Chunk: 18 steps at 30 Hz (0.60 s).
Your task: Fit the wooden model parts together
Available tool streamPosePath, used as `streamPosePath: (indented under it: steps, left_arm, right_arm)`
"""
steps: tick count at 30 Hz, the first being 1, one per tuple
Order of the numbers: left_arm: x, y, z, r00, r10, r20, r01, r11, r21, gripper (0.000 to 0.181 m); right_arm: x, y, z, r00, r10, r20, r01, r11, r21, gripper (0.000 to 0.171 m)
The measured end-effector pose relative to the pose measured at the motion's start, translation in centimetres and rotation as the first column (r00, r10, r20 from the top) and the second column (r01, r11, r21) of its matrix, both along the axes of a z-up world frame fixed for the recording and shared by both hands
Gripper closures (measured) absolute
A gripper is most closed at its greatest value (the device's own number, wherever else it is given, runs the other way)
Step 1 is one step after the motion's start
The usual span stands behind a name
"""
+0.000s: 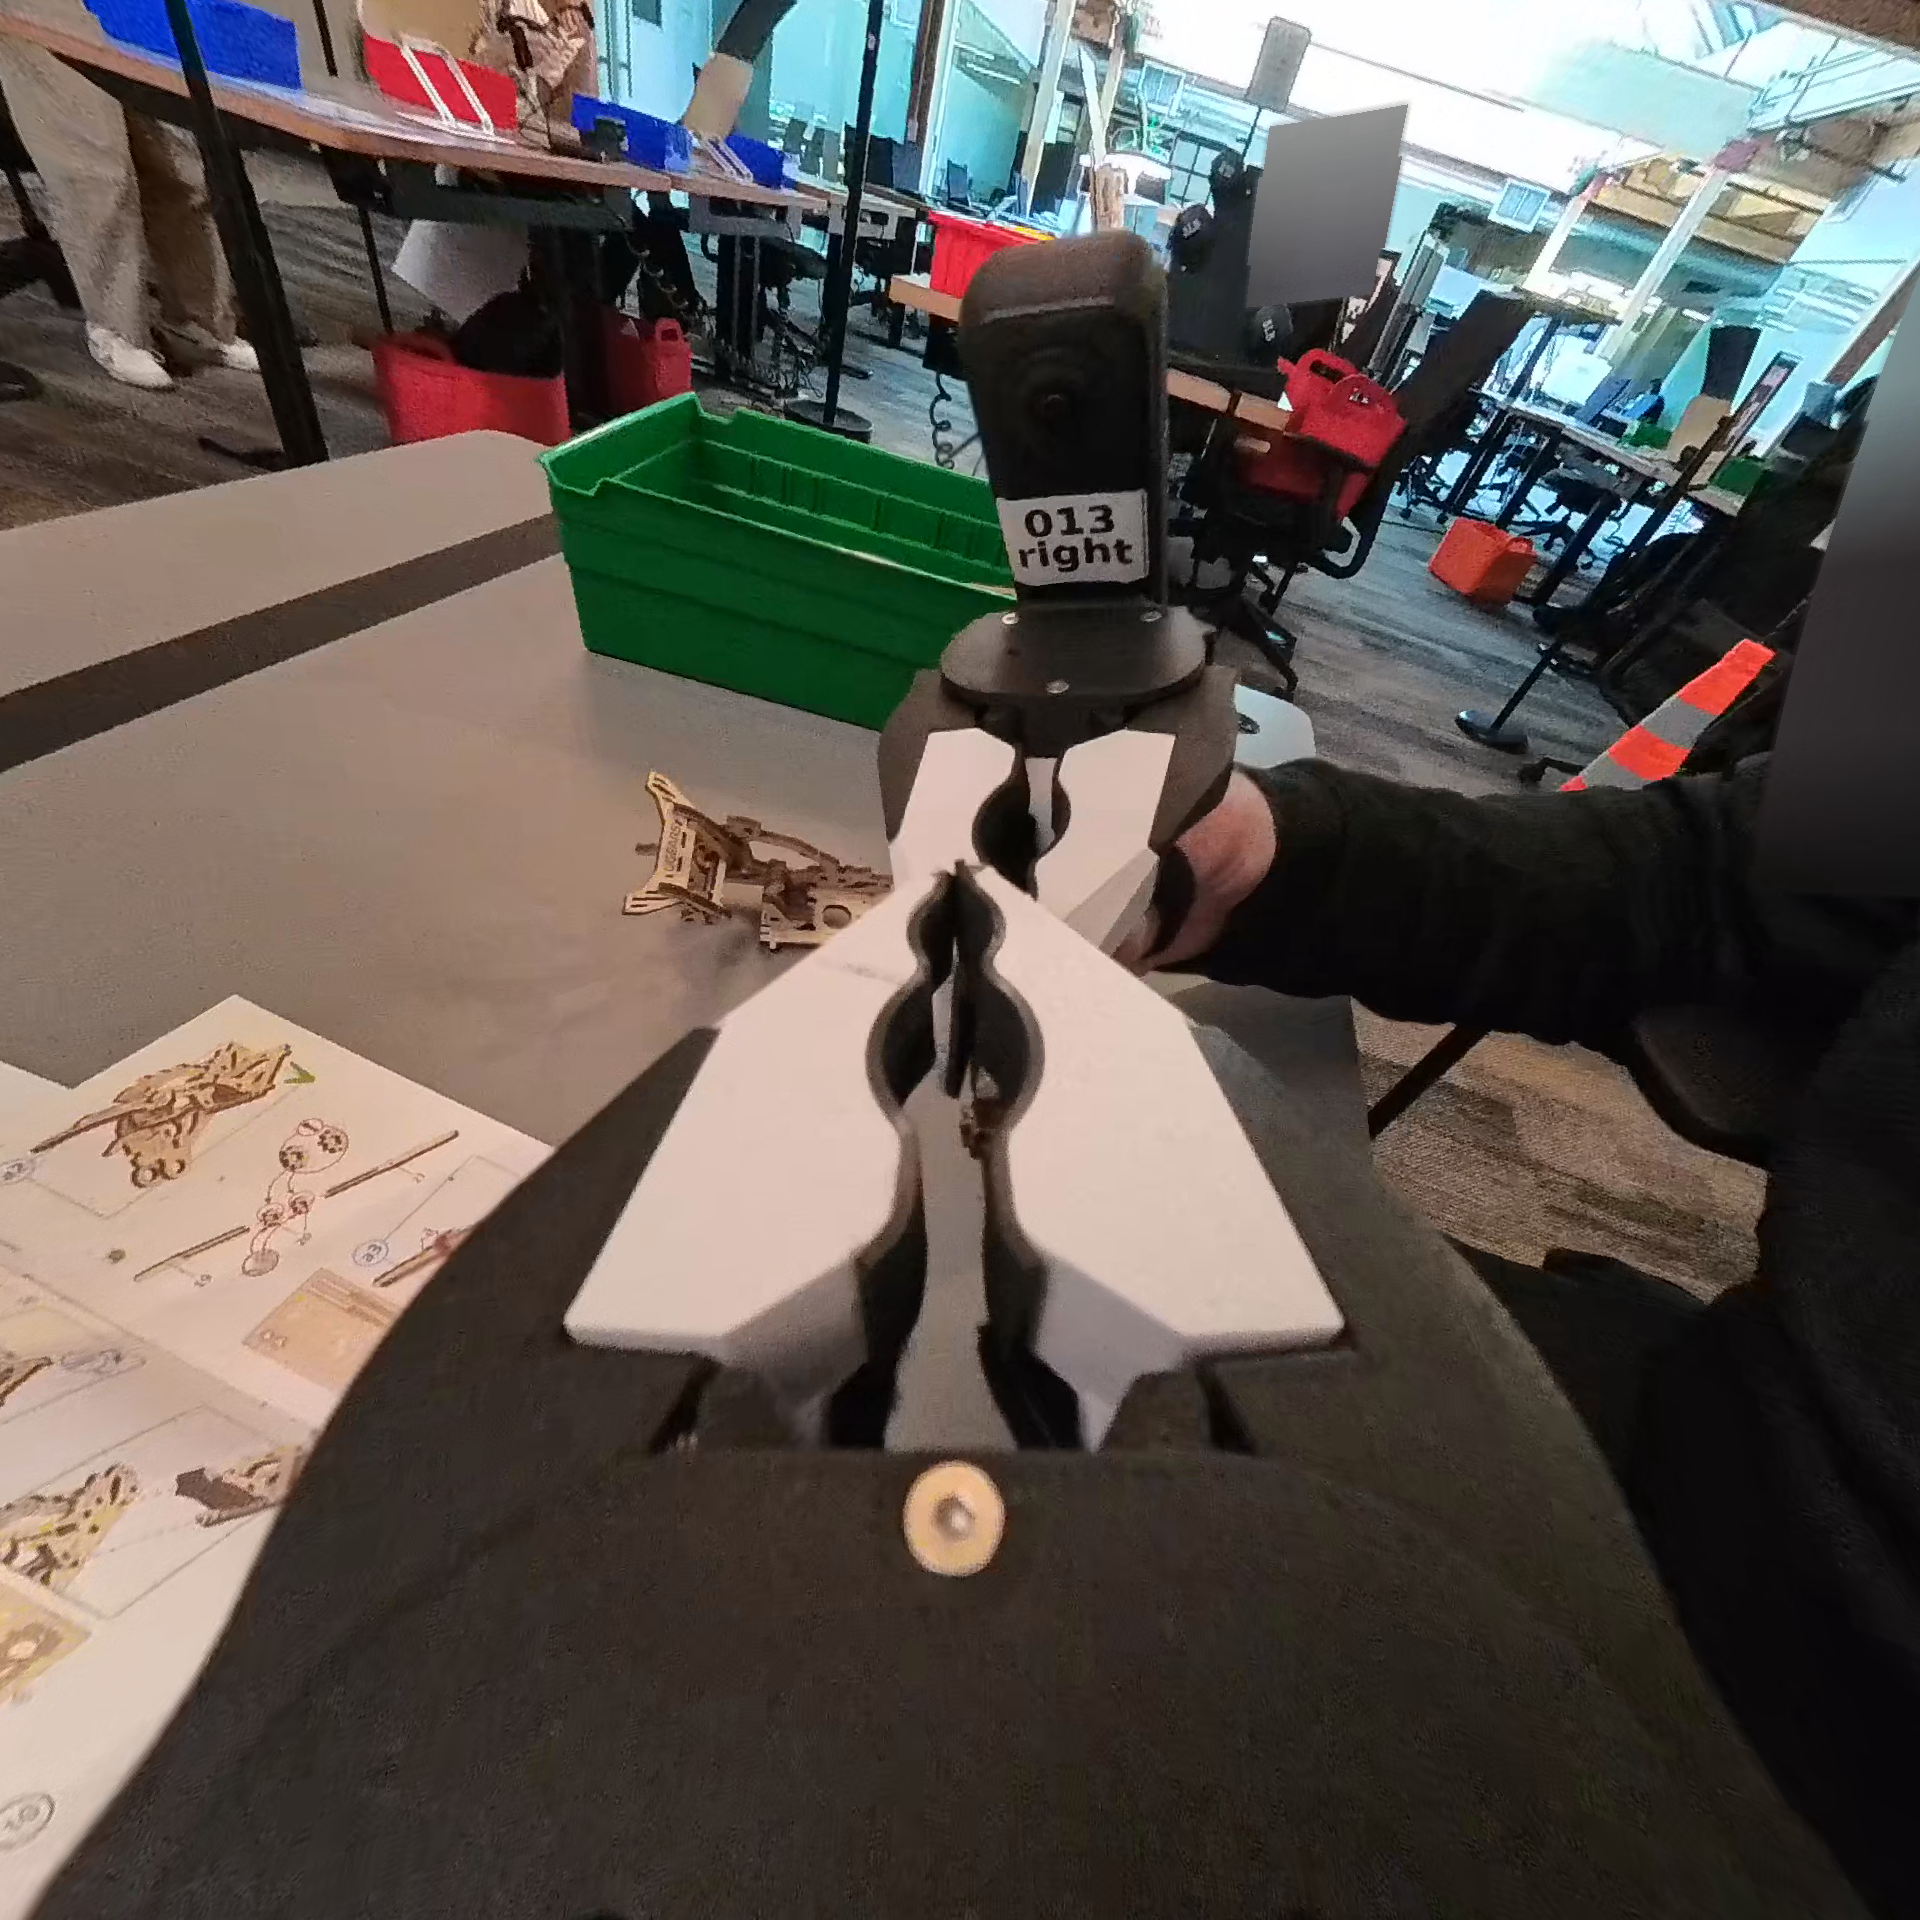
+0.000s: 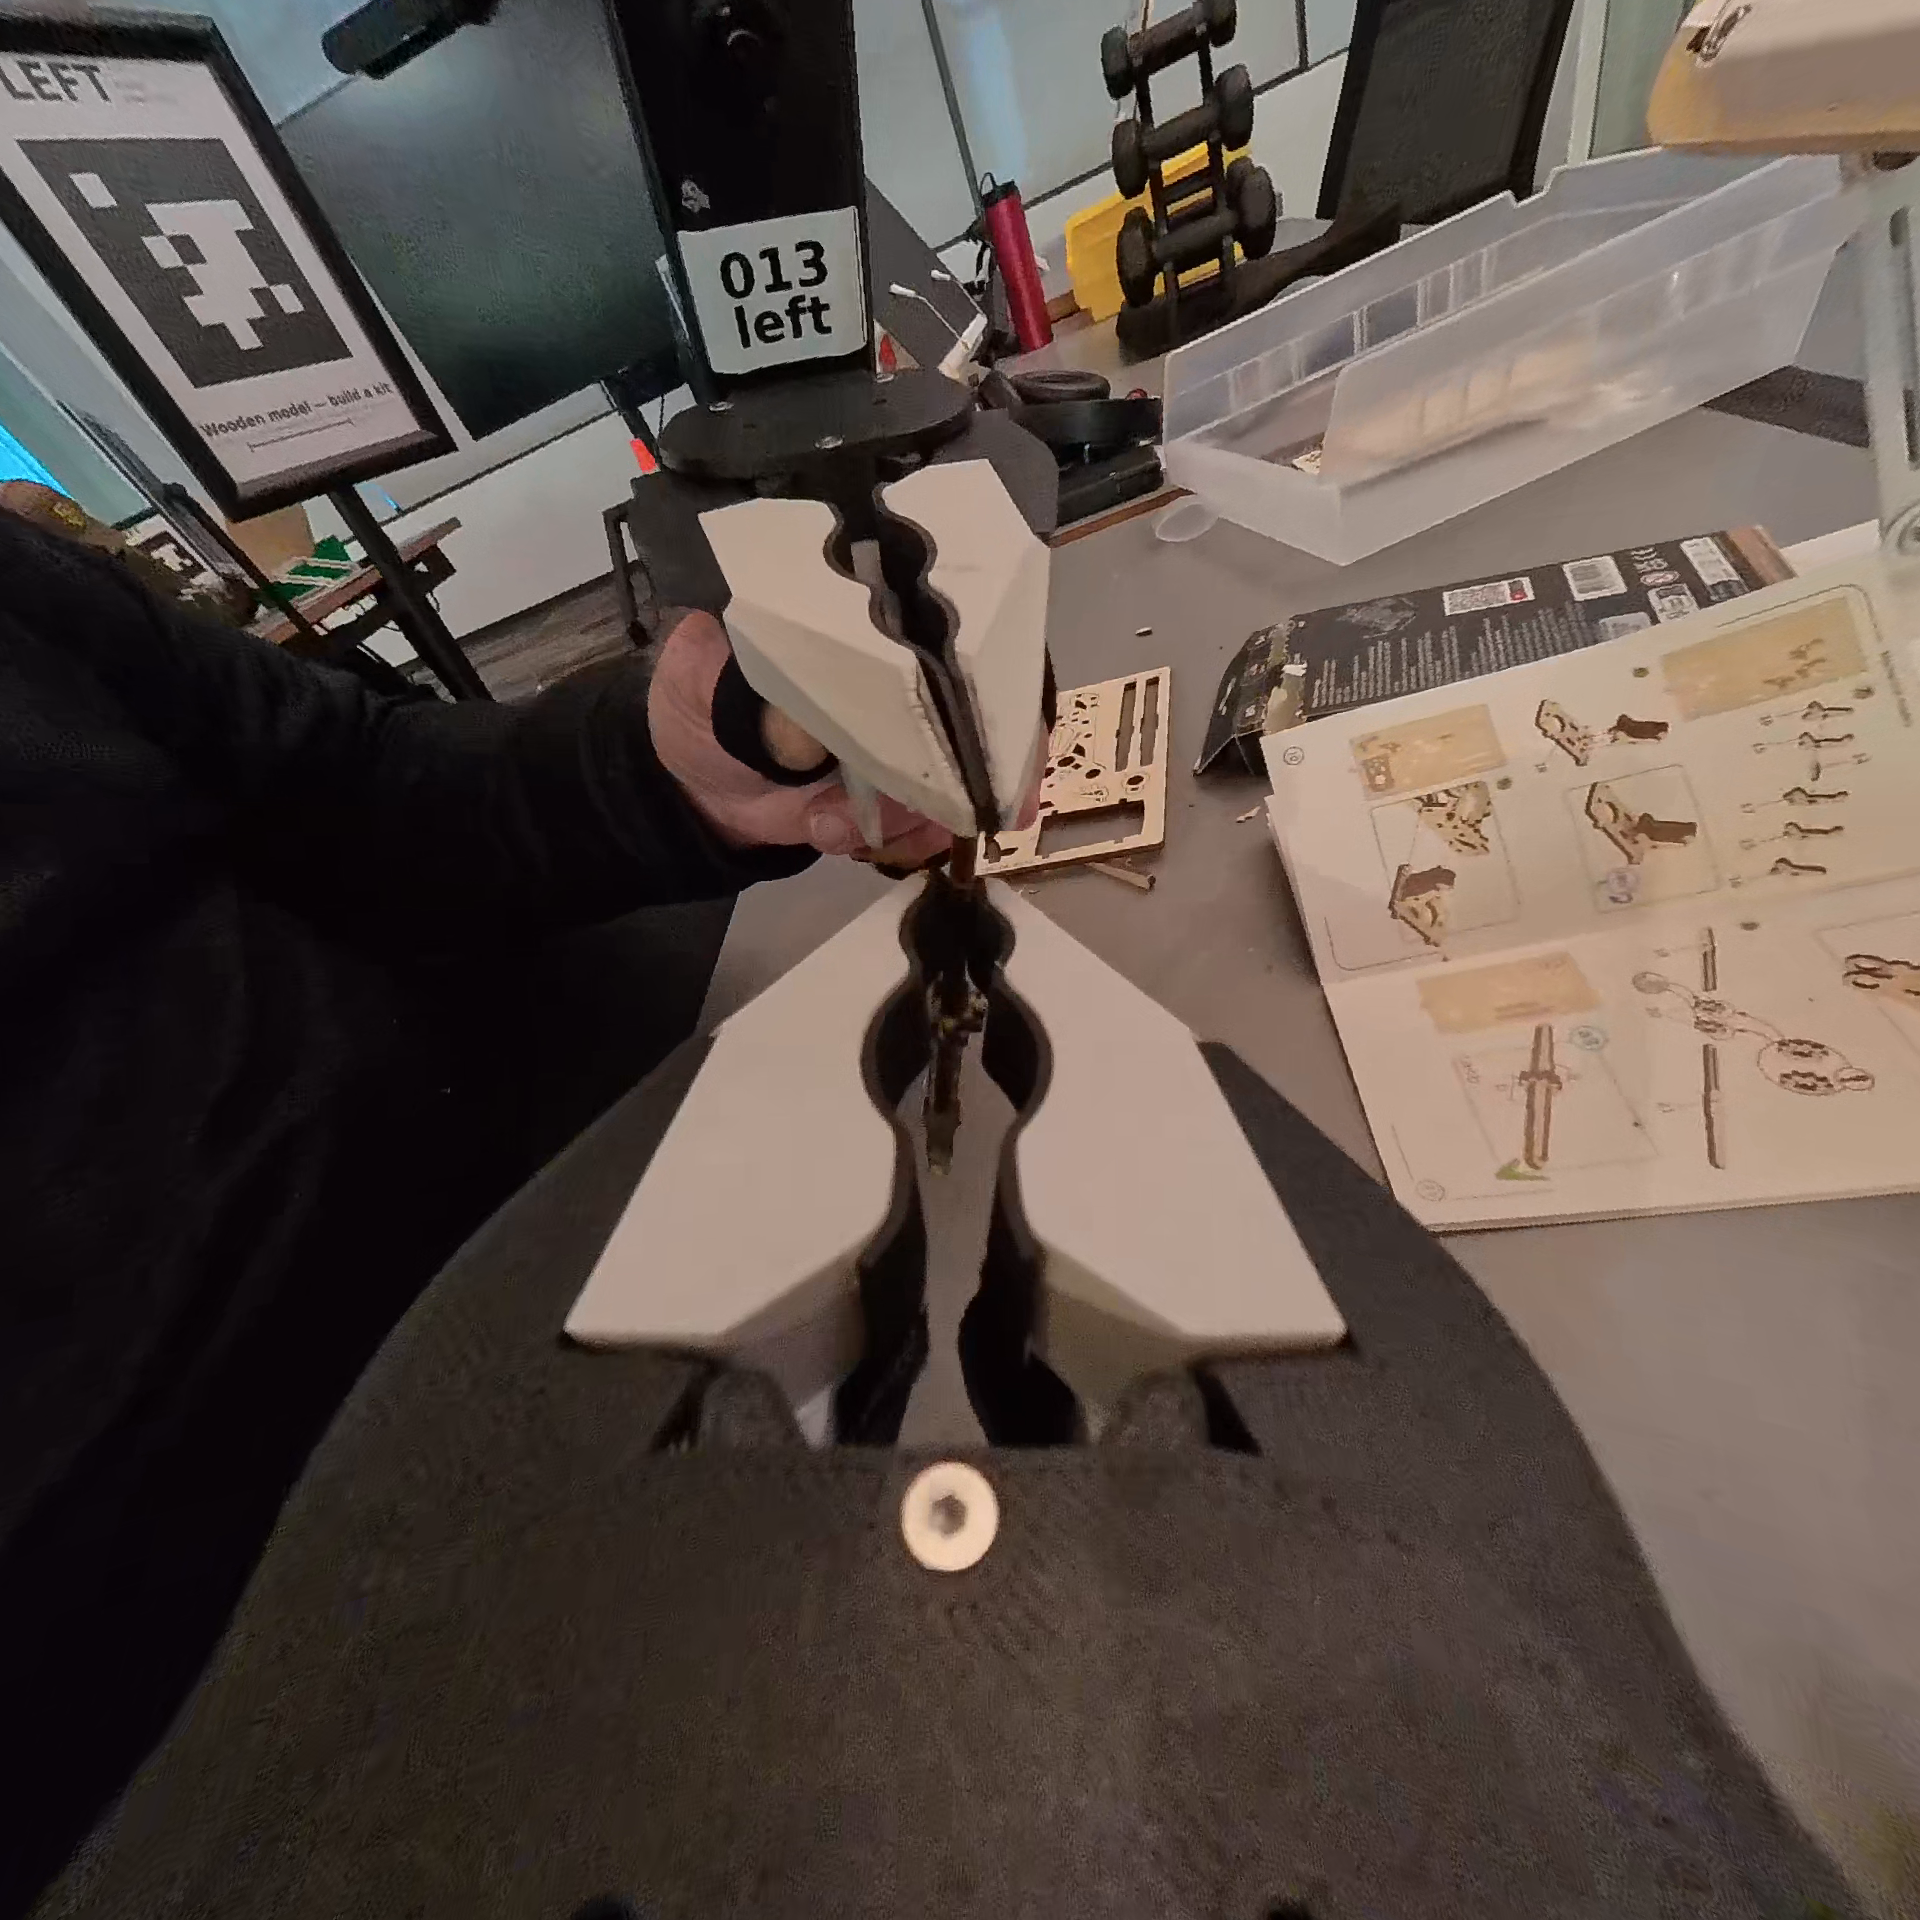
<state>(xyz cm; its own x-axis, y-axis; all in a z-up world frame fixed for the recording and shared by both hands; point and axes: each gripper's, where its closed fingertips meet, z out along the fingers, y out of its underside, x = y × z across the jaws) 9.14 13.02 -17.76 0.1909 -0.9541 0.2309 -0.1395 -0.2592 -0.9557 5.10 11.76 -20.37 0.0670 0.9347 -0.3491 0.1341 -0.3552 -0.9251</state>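
My two grippers meet tip to tip above the grey table (image 1: 364, 831). In the right wrist view my right gripper (image 2: 951, 883) is shut on a thin dark wooden rod (image 2: 948, 1049) with small pieces on it, lying along the gap between its fingers. My left gripper (image 2: 982, 826) faces it, shut at the rod's far end. In the left wrist view my left gripper (image 1: 958, 878) is shut on a thin dark wooden part (image 1: 956, 1008), and the right gripper (image 1: 1023, 852) sits just beyond. A partly built wooden model (image 1: 748, 873) lies on the table behind them.
A green bin (image 1: 779, 561) stands at the back. Instruction sheets (image 1: 208, 1195) lie on the left; they also show in the right wrist view (image 2: 1558, 883). A punched wooden parts sheet (image 2: 1101, 769), a dark package (image 2: 1455, 644) and a clear plastic box (image 2: 1455, 384) lie beyond. There is about 4 cm between the tips of the two grippers. The partly built wooden model (image 1: 748, 873) is about 20 cm from both grippers' fingertips.
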Motion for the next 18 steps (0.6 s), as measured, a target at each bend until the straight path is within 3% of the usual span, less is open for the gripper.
streamPosePath:
  steps: [7,10,18]
  left_arm:
    - [-0.2,-0.3,-1.2,0.999,0.0,-0.048,0.002,0.999,0.047,0.181]
    - [-0.2,-0.4,-1.1,1.0,0.003,0.008,-0.003,0.999,0.049,0.181]
    - [-1.4,-0.4,0.7,0.99,0.003,0.144,-0.012,0.998,0.063,0.181]
  right_arm:
    - [-0.6,0.0,-1.2,0.994,-0.01,0.107,0.001,0.996,0.086,0.171]
    - [-1.1,0.0,-0.9,0.991,-0.02,0.131,0.004,0.993,0.12,0.171]
    - [-1.0,0.5,-0.3,0.886,-0.102,0.453,-0.052,0.948,0.314,0.171]
